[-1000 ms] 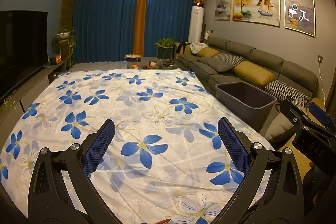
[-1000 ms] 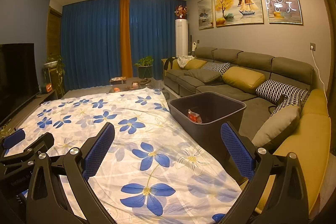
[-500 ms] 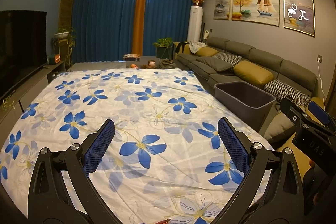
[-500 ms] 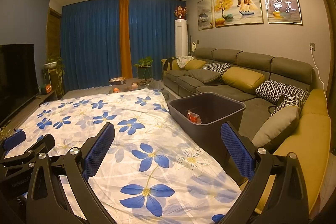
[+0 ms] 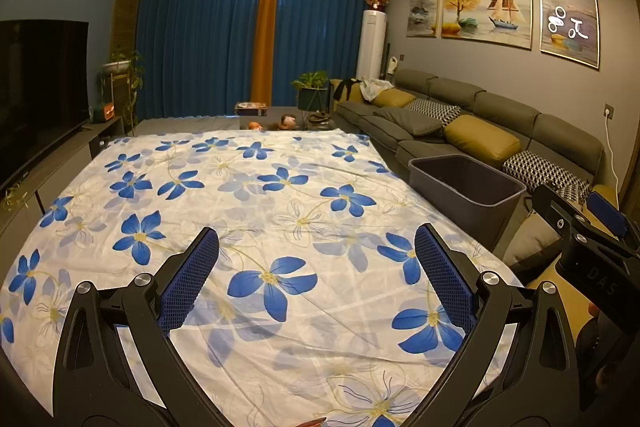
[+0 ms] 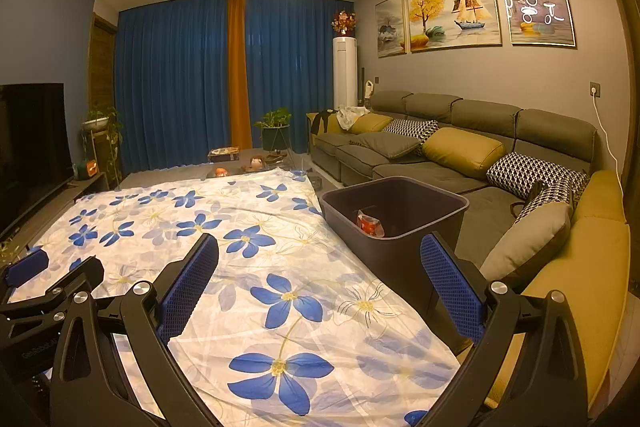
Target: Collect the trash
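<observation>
Trash is visible in only one place: a crumpled red and white wrapper (image 6: 370, 223) lies at the bottom of the dark bin (image 6: 404, 187), which stands at the right edge of the surface, between it and the grey sofa (image 6: 440, 155). The flowered cloth (image 6: 256, 267) that covers the surface shows no loose piece in the right wrist view; in the left wrist view a small reddish thing (image 5: 314, 421) peeks at the very bottom edge, too cut off to name. The right gripper (image 6: 320, 281) hangs over the near right part of the cloth, its jaws wide and holding nothing, and the left gripper (image 5: 316, 275) hangs over the near middle, its jaws also wide and empty. I judge that the task is at a search step, or near its end. The next move calls for looking over the near edge and, if that reddish thing is trash, closing on it and carrying it to the bin.
</observation>
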The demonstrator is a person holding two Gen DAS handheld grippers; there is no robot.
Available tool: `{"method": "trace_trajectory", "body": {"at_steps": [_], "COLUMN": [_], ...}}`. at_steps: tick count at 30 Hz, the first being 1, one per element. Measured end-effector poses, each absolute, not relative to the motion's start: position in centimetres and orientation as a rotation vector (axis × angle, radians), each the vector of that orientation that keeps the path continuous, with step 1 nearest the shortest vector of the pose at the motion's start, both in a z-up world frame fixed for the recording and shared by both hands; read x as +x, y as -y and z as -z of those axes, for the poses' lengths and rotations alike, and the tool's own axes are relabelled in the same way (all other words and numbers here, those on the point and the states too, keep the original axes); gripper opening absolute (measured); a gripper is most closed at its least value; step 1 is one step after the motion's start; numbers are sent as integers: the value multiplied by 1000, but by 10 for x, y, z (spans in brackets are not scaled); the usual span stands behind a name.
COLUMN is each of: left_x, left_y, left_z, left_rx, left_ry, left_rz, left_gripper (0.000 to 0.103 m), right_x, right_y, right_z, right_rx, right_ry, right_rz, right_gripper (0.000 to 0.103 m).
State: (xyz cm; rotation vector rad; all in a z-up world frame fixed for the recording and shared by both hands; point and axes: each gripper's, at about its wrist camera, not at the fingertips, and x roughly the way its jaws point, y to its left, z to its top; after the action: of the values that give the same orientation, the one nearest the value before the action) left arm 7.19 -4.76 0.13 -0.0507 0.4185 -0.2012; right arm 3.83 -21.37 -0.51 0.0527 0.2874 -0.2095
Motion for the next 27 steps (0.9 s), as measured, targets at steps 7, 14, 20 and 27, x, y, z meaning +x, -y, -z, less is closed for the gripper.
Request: {"method": "trace_trajectory", "body": {"at_steps": [7, 14, 20, 27], "left_x": [73, 74, 73, 73], "left_y": [47, 49, 48, 49], "left_z": [-1, 0, -1, -1], "left_rx": [-51, -50, -51, -49], "left_ry": [-420, -420, -420, -418], "left_rz": [203, 204, 203, 203], "left_gripper": [97, 97, 97, 97], "right_x": [40, 39, 40, 38], "right_y": [215, 215, 215, 217], "right_z": [5, 5, 5, 6], "right_rx": [52, 53, 54, 57], "right_ry": [-288, -288, -289, -291], "right_rz": [212, 211, 213, 213], "right_gripper": [97, 97, 97, 97]}}
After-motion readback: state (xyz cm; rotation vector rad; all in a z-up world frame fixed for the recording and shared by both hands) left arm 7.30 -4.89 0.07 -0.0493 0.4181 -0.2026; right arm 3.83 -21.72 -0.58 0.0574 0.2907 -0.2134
